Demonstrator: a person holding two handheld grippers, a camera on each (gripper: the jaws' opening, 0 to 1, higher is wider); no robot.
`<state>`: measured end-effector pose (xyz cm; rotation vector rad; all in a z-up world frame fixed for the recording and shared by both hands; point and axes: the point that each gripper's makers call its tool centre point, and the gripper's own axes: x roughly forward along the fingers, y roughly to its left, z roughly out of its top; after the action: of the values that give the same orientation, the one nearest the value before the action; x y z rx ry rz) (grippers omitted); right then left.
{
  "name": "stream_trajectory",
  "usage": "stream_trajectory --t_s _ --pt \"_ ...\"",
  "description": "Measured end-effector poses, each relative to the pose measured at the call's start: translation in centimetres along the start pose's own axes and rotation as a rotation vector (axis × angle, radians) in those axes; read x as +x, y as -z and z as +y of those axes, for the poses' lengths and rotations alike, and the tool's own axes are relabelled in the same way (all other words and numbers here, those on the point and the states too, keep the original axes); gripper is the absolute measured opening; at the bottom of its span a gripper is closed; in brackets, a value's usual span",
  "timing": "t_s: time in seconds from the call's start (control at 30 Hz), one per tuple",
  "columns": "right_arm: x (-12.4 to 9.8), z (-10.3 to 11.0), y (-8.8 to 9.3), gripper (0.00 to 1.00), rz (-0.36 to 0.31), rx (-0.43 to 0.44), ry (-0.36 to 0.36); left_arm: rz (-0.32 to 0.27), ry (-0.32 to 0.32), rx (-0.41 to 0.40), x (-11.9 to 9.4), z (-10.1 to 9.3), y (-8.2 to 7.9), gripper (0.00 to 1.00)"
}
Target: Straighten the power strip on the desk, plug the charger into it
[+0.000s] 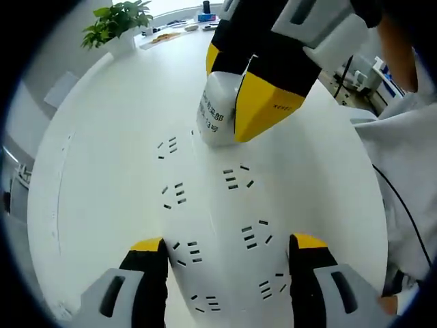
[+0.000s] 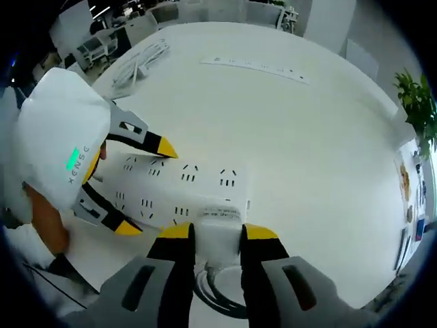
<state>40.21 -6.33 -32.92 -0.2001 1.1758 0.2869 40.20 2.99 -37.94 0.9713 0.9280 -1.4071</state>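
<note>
Two tools are on the power strip (image 1: 218,225) at once, one at each end. The left tool (image 1: 225,253) straddles the near end, jaws spread to either side of the white body and, as far as I can tell, not yet pinching it. The right tool (image 2: 216,236) is clenched on the charger (image 2: 220,232), a white block with a printed label, held just off the strip's other end. The strip lies flat toward the middle of the white surface (image 2: 307,150), socket faces up. A dark cable (image 2: 218,297) coils below the right tool.

What could go wrong from here, in my judgement: the charger's pins are hidden, so they may meet the casing, not a socket, and a push would shove the strip sideways. With the left jaws loose, the strip could slide or swing askew under that load. The coil might also snag and drag the charger off line.

Pose: the left tool reaches low along the strip's length; the right comes in from the opposite end, angled down. Another strip (image 2: 256,66) lies by the far edge, with a plant (image 1: 117,22) at a corner.
</note>
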Motion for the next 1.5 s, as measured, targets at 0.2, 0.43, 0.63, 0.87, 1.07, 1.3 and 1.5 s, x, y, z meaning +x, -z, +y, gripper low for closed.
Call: stream_trajectory --t_s 0.2,0.43,0.63,0.87,1.07,1.3,1.5 --pt "0.8 -0.3 -0.6 0.23 0.032 -0.01 0.04 0.023 -0.013 0.001 -0.1 0.1 0.1 0.74" --pt "1.3 -0.7 -1.3 0.23 0.111 -0.043 -0.013 0.021 -0.016 -0.013 -0.1 0.3 0.1 0.74" --pt "1.4 -0.9 -1.8 0.23 0.106 -0.057 -0.002 0.018 -0.021 -0.028 0.0 0.5 0.0 0.74" --pt "2.0 -1.5 -1.7 0.24 0.136 -0.071 0.046 0.011 -0.023 -0.036 -0.1 0.6 -0.1 0.75" --pt "2.3 -1.9 -2.0 0.26 0.061 -0.07 0.064 -0.001 -0.024 -0.05 -0.1 0.6 -0.1 0.75" --pt "2.2 -1.7 -2.1 0.27 0.01 -0.076 0.068 -0.02 -0.021 -0.057 0.0 0.6 -0.1 0.76" --pt "2.2 -1.7 -2.4 0.28 -0.027 -0.054 0.029 -0.029 -0.014 -0.06 0.1 0.7 -0.2 0.76"
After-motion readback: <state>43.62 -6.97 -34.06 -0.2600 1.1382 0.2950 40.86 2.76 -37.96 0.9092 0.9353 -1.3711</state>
